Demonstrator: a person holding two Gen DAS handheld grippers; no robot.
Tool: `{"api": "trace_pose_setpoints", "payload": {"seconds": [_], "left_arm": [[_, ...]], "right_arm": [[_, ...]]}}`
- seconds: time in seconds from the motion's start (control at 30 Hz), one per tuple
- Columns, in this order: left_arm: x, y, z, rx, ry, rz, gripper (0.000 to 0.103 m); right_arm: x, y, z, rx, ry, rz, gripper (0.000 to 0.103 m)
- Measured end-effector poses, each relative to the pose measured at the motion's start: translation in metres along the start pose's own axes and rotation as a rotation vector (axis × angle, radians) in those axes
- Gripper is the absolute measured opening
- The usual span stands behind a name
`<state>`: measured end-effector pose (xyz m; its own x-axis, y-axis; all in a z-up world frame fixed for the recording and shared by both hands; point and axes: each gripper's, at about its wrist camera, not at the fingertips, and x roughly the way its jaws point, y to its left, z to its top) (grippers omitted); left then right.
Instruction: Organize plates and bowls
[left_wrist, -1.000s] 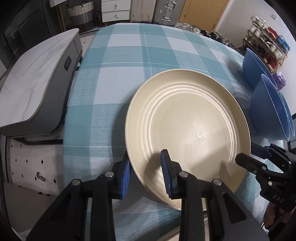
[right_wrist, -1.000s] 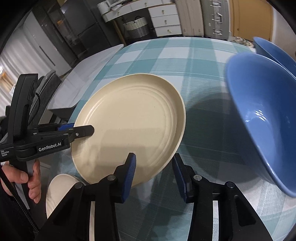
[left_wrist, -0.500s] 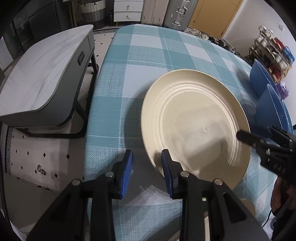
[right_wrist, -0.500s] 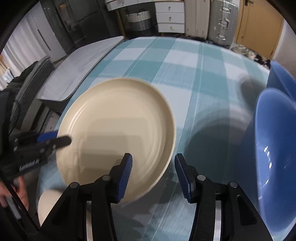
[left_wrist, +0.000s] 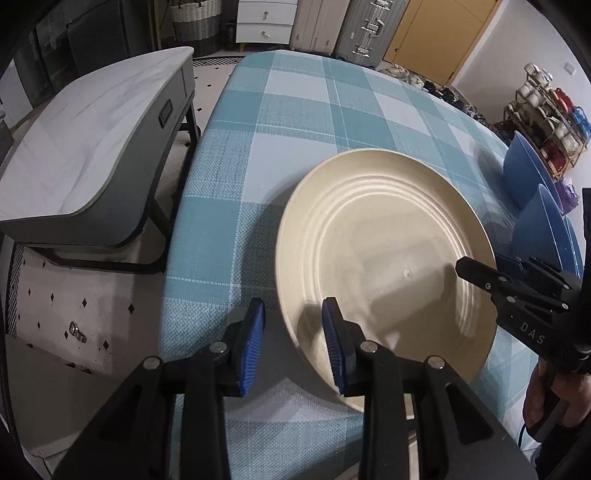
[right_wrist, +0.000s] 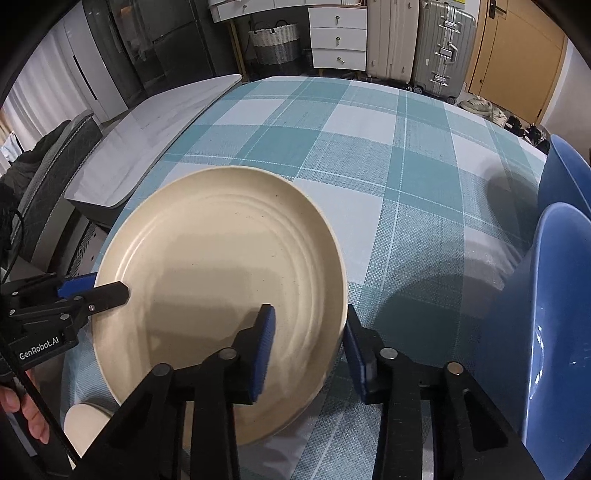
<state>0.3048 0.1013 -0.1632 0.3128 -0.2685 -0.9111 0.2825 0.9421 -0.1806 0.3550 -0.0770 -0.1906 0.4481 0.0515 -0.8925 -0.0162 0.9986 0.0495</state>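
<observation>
Right wrist view: a large cream plate (right_wrist: 218, 295) fills the middle, above a tabletop (right_wrist: 369, 155) covered in a teal and white checked cloth. The right gripper (right_wrist: 308, 345) straddles the plate's near right rim, one blue pad over the inside of the plate and one outside the edge. Its jaws are closing, with the rim between them; the outer pad sits against the edge, but I cannot tell whether the inner pad presses yet. At the far left, the left gripper (right_wrist: 110, 291) reaches over the opposite rim.

Left wrist view: the left gripper (left_wrist: 293, 341) stands partly open around the plate's (left_wrist: 384, 258) near left edge. One pad lies over the plate and the other hangs clear of the rim, so it grips nothing.

Likely risks: the plate seems tilted and raised off the cloth, held by little more than one edge. If the right pads close on too little rim, the smooth plate could pivot, slide out and drop. It could also knock the smaller cream dish (right_wrist: 86, 424) that shows just under its near edge.

Containers: the plate is empty, showing only ridged rings. Two blue bowls (right_wrist: 557, 314) sit at the right side of the tabletop, one behind the other. The nearer bowl looks empty; the farther bowl's inside is hidden.
</observation>
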Motion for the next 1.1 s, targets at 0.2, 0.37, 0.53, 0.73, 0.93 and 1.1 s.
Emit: {"api": "trace_pose_setpoints", "payload": {"seconds": [0.2, 0.37, 0.53, 0.73, 0.93, 1.1], "left_arm": [[0.002, -0.001, 0.003, -0.008, -0.010, 0.020, 0.046], [0.003, -0.003, 0.004, 0.013, -0.016, -0.005, 0.044], [0.000, -0.001, 0.004, -0.006, -0.029, 0.005, 0.024], [-0.002, -0.001, 0.001, 0.010, -0.018, 0.031, 0.022], [-0.010, 0.001, 0.001, -0.006, -0.027, 0.026, 0.022], [-0.019, -0.001, -0.001, -0.007, -0.034, 0.016, 0.022]], "right_arm": [[0.002, 0.001, -0.001, -0.004, 0.009, -0.008, 0.030], [0.001, 0.002, 0.000, -0.027, 0.003, -0.025, 0.026], [-0.001, 0.004, 0.000, -0.045, -0.009, -0.032, 0.019], [-0.005, 0.006, 0.001, -0.049, -0.027, -0.035, 0.014], [-0.010, 0.006, 0.004, -0.040, -0.031, -0.020, 0.014], [-0.020, 0.008, 0.005, -0.047, -0.041, -0.034, 0.014]]}}
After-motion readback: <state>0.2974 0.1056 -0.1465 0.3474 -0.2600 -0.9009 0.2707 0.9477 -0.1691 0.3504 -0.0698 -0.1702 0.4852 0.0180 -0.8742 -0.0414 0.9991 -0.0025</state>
